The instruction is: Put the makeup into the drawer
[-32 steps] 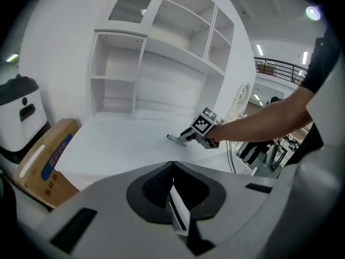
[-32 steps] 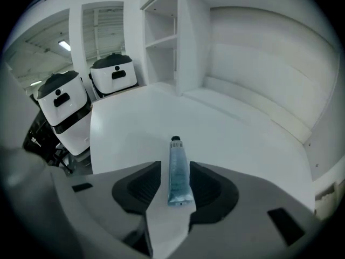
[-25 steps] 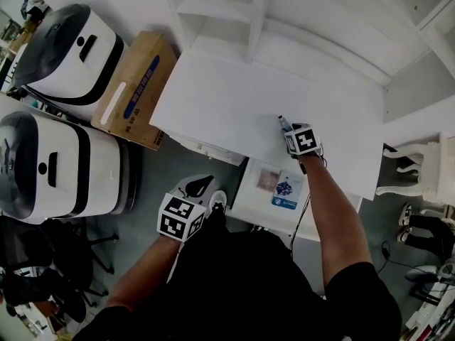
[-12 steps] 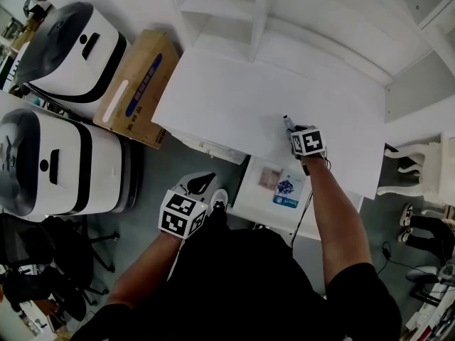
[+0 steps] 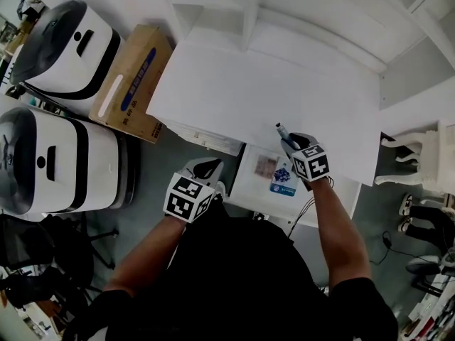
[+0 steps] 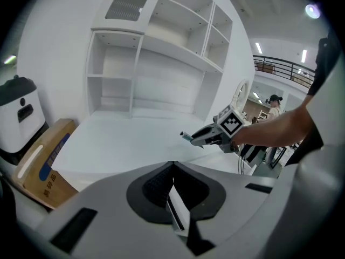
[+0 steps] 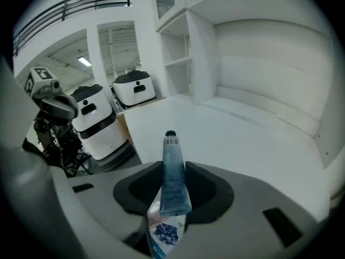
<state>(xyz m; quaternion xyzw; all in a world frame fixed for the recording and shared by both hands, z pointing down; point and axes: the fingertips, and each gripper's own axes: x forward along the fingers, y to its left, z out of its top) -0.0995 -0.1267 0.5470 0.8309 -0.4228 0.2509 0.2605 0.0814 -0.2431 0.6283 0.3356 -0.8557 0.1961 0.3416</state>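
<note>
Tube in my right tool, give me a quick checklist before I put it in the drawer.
1. Tube gripped by right tool: ok, jaws shut on it.
2. Drawer open: ok.
3. Room in drawer: ok, bare floor beside two packets.
4. Tube above drawer: not ok, it hangs over the desk.
5. Left tool clear of drawer: cannot tell; it is shut, empty, close to the drawer's left side.

Likely lab hall, 2 white machines (image 5: 62, 51), railing (image 6: 282, 69)
</note>
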